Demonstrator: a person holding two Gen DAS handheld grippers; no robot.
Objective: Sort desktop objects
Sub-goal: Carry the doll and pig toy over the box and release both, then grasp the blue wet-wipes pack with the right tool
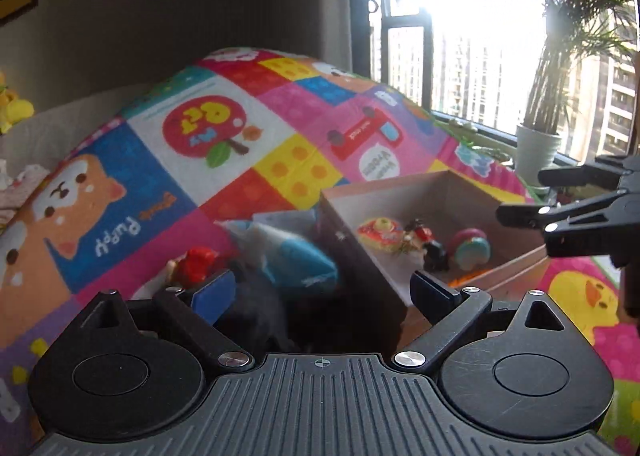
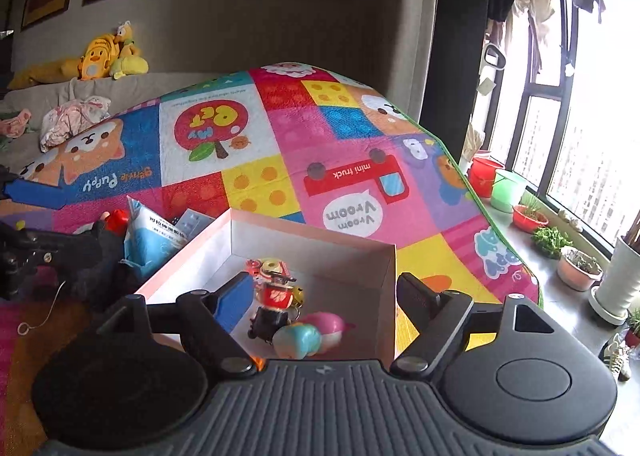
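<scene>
My left tongs (image 1: 324,292) are spread wide over the blue-and-white pouch (image 1: 296,256) left of the box (image 2: 312,234); it looks soft, light, crinkly, so I'd pinch its middle. My right tongs (image 2: 326,302) hang wide and empty above the toys (image 2: 280,296) in the box.

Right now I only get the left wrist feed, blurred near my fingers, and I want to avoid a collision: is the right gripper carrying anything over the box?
Observer: No. The right gripper is open and empty. The toys in the box show between its fingers.
Operator: Anything behind the blue-and-white packet?
Observer: What looks like a blister pack lies against it, by the box's corner.
Operator: Loose cords?
Observer: A white string with a ring lies on the mat, left of the box.
</scene>
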